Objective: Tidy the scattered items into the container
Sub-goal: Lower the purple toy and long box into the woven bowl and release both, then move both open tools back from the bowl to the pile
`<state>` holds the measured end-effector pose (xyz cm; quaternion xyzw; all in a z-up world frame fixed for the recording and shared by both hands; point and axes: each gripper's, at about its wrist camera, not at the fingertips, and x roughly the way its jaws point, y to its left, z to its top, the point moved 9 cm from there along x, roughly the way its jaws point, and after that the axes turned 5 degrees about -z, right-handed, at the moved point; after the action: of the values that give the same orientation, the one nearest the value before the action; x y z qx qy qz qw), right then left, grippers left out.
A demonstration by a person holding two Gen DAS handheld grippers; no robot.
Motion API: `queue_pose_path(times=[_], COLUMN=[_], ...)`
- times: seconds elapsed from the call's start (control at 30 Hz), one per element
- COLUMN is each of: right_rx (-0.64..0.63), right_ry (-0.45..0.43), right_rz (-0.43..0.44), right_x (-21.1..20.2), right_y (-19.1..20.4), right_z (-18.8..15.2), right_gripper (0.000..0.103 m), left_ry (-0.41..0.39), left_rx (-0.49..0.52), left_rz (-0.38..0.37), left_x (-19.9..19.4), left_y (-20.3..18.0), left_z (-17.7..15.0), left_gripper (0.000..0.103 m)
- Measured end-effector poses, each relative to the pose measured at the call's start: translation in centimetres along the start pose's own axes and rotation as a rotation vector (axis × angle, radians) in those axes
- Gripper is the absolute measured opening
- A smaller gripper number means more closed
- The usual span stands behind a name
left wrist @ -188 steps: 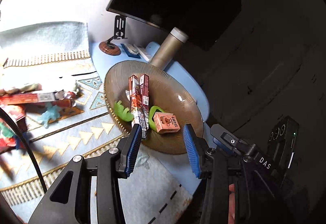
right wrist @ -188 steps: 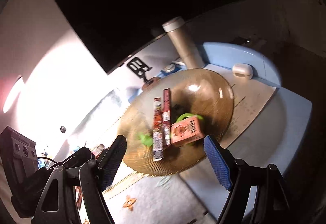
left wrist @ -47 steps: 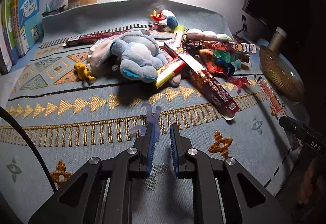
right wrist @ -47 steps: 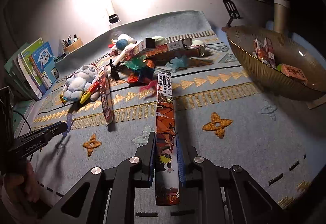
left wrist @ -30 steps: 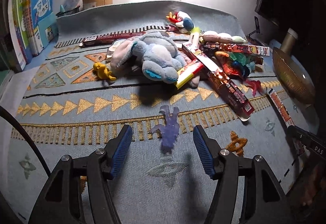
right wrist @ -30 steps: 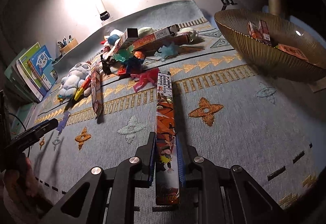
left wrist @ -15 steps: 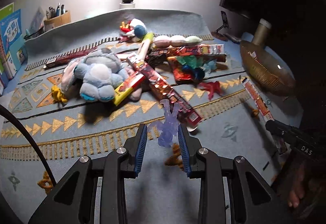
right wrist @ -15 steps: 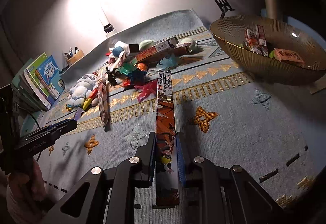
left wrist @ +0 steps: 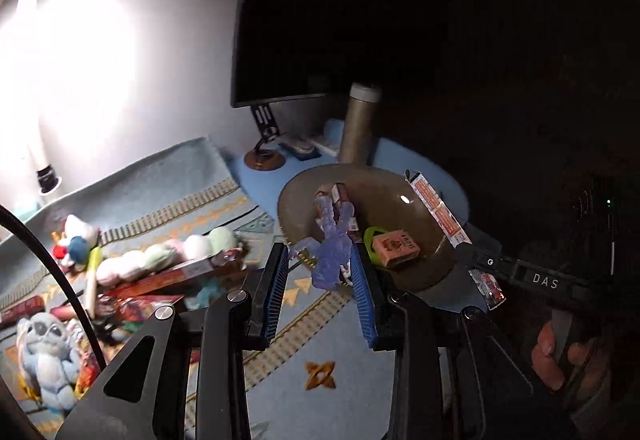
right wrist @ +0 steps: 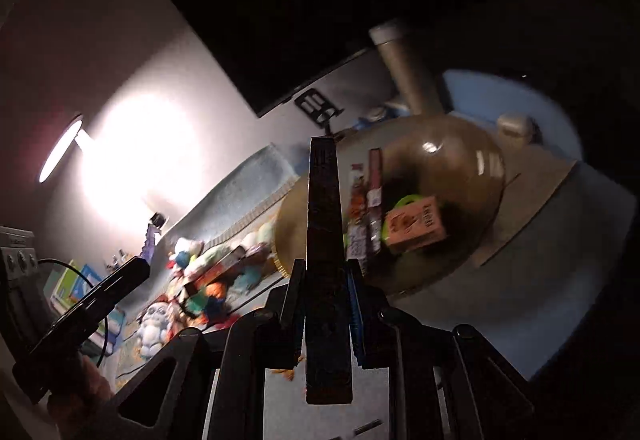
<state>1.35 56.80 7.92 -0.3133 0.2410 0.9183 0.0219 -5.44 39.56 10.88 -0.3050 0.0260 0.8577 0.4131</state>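
Note:
My left gripper [left wrist: 320,260] is shut on a translucent purple rubber figure [left wrist: 332,240] and holds it in the air at the near rim of the brown glass bowl [left wrist: 424,208]. The bowl holds two long snack boxes [left wrist: 342,196], a green ring [left wrist: 374,236] and an orange box [left wrist: 395,245]. My right gripper [right wrist: 325,280] is shut on a long flat snack box [right wrist: 325,224], dark from this side, and holds it above the bowl [right wrist: 460,168]. That box [left wrist: 438,208] shows over the bowl's right side in the left wrist view.
A pile of toys and snack boxes [left wrist: 168,264] lies on the patterned blue mat [left wrist: 280,360] to the left, with a blue plush [left wrist: 48,360]. A tall tan bottle [left wrist: 358,128], a dark monitor [left wrist: 320,20] and a phone stand [left wrist: 264,152] stand behind the bowl. A lamp [right wrist: 60,152] shines at left.
Both grippers have lifted off the mat and swung right to the bowl, the left carrying the purple figure and the right carrying the long box.

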Motion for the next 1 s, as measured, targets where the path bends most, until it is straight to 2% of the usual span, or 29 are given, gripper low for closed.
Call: queue_pose_path(times=[0.2,0.4,0.5,0.53,0.6,0.67,0.73,0.87,1.0], right_rx=[0.102,0.107,0.118,0.113,0.105,0.144,0.173,0.198,0.191], right_ry=[-0.028,0.009,0.016,0.034,0.084,0.047,0.017,0.013,-0.002], right_rz=[-0.132,-0.168,-0.123,-0.094,-0.057,-0.066,-0.070,-0.055,-0.067], right_x=[1.9,6.1,8.2,8.9,9.6,8.4,7.1,5.0,2.7], right_y=[-5.0,-5.3,-4.7,-4.4,-4.2,-5.2,-5.9,-6.3,-6.0], right_z=[3.9,4.6,4.8,4.8,4.7,5.1,5.1,4.6,4.0], right_gripper=[0.018,0.018,0.020,0.028,0.036,0.041,0.048,0.049,0.050], left_ry=[0.033,0.050,0.072,0.098,0.121,0.088,0.058,0.044,0.038], left_rx=[0.002,-0.109,-0.221,-0.261,-0.318,-0.318,-0.305,-0.307,-0.298], left_rz=[-0.052,-0.093,-0.177,-0.198,-0.194,-0.149,-0.171,-0.213,-0.211], left_x=[8.3,13.9,15.3,15.6,15.4,13.6,11.7,8.7,6.1], left_y=[-1.0,0.1,0.9,1.2,2.0,2.3,1.7,0.7,0.3], left_z=[1.5,1.6,1.4,1.1,0.6,0.5,0.6,0.4,-0.2], left_gripper=[0.029,0.031,0.037,0.037,0.037,0.037,0.037,0.037,0.037])
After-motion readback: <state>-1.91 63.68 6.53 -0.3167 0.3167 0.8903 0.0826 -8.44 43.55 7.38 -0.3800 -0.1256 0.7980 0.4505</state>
